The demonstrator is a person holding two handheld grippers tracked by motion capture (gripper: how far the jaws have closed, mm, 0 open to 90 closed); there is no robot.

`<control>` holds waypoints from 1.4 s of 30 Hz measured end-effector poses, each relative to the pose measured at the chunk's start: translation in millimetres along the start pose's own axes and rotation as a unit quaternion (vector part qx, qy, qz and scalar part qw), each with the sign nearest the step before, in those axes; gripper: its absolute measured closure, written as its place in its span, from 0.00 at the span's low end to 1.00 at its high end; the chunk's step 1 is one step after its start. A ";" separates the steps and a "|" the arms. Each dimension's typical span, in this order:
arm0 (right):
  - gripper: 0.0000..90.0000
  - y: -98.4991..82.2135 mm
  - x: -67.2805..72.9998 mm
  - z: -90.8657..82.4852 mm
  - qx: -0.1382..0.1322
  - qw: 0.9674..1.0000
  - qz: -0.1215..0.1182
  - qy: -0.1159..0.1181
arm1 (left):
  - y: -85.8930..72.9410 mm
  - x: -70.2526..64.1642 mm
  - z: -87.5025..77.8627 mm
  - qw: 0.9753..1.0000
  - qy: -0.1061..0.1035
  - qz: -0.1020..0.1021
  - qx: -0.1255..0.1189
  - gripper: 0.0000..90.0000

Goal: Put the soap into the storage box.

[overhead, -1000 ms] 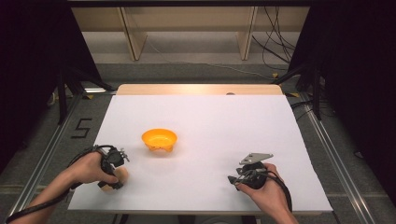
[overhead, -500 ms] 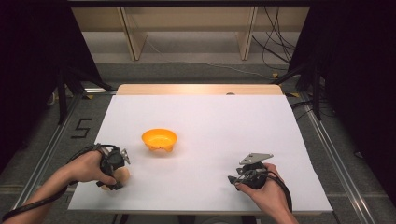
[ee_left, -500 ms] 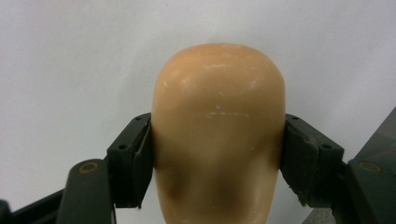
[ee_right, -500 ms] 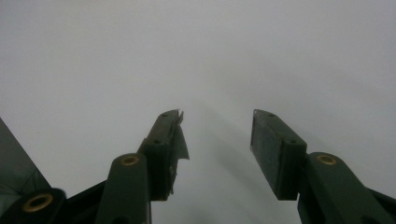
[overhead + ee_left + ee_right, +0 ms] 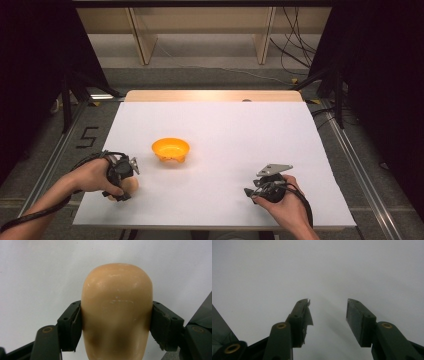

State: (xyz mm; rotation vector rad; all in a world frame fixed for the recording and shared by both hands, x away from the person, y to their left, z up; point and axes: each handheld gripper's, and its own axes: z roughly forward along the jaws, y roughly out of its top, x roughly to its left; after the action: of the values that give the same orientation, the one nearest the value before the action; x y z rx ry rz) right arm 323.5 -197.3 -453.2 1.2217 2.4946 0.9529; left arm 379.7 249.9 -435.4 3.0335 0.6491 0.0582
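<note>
Jaws of the left gripper (image 5: pixel 121 176) are pressing both flanks of a tan, rounded object (image 5: pixel 117 312) at the table's near-left corner, its long axis running straight out between the pads, while an orange bowl (image 5: pixel 170 149) is sitting just beyond and to the right, nearer this hand than the other. Across the white tabletop (image 5: pixel 235 130), the right gripper (image 5: pixel 328 315) is idling near the front edge with jaws parted on nothing. Behind the table, wooden shelving and loose cables are fading into a dark room.
</note>
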 end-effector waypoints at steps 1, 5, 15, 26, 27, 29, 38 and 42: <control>0.59 -0.1 0.0 0.0 0.000 1.000 0.000 0.000 | 0.0 0.7 -0.8 1.000 0.003 0.004 0.000 0.36; 0.59 0.0 0.0 0.0 -0.001 1.000 0.000 0.000 | 0.3 1.1 -2.2 1.000 0.002 0.006 0.002 0.36; 0.59 0.1 -0.7 0.5 -0.005 1.000 -0.006 -0.001 | 3.5 3.5 -6.0 1.000 0.006 0.011 0.003 0.36; 0.59 0.4 -0.2 -0.5 -0.005 1.000 0.001 0.001 | 7.1 5.6 -9.6 1.000 0.012 0.019 0.008 0.36; 0.59 0.5 -0.2 -0.5 -0.005 1.000 0.001 0.001 | 7.7 5.5 -9.9 1.000 0.011 0.018 0.008 0.36; 0.59 0.2 -0.9 0.4 -0.007 1.000 -0.006 -0.002 | 8.2 5.5 -10.2 1.000 0.011 0.015 0.007 0.36; 0.59 0.2 -0.9 0.5 -0.007 1.000 -0.007 -0.002 | 12.6 7.8 -13.8 1.000 0.017 0.020 0.009 0.36; 0.59 0.2 -1.2 0.2 -0.008 1.000 -0.006 -0.002 | 14.4 9.3 -15.2 0.999 0.018 0.025 0.011 0.36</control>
State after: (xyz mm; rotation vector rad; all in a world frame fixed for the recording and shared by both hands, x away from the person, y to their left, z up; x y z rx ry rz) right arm 324.5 -198.0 -453.3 1.2006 2.4841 0.9640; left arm 393.4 241.0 -419.3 3.0754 0.5806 0.1071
